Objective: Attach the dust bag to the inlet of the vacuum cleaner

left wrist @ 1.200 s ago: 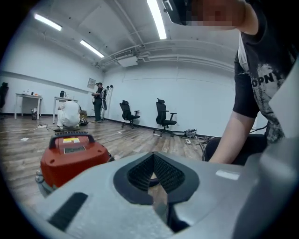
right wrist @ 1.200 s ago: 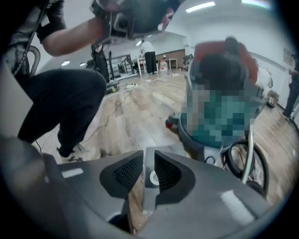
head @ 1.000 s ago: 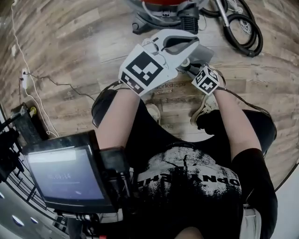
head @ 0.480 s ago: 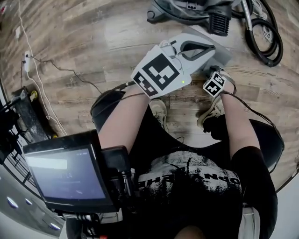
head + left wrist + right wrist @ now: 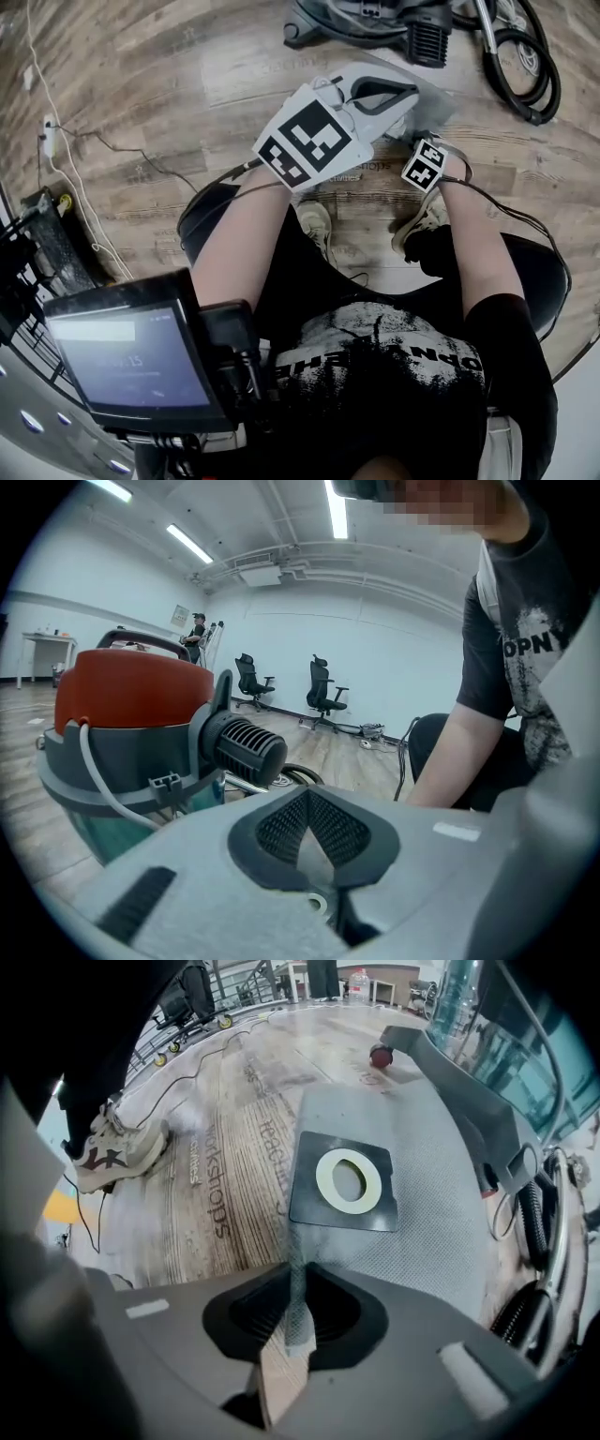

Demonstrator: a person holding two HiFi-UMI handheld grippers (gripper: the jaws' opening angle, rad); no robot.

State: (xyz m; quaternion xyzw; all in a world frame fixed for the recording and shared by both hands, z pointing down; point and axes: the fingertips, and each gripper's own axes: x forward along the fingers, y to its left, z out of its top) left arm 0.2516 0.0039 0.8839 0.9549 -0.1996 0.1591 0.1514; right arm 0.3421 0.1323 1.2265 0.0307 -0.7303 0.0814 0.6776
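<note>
The grey dust bag [image 5: 422,1204] lies flat on the wood floor, its black collar [image 5: 309,1199] with a white ring [image 5: 350,1178] facing up. My right gripper [image 5: 295,1321] points straight down at the bag's near edge. Its jaws are closing, and a raised fold of the fabric is pinched between the pads. In the head view the right gripper [image 5: 419,145] sits at the bag [image 5: 433,101], just right of my left gripper [image 5: 403,98]. The left gripper [image 5: 314,841] is shut on nothing and faces the red-lidded vacuum cleaner [image 5: 131,705].
The vacuum cleaner [image 5: 375,23] stands just beyond the bag, its black hose [image 5: 525,66] coiled to the right. The person's shoes [image 5: 117,1152] rest on the floor near the bag. A cable [image 5: 112,159] runs across the floor at left. Office chairs [image 5: 323,691] stand far back.
Both grippers have come down toward the floor. The right one has dropped to the near edge of the dust bag.
</note>
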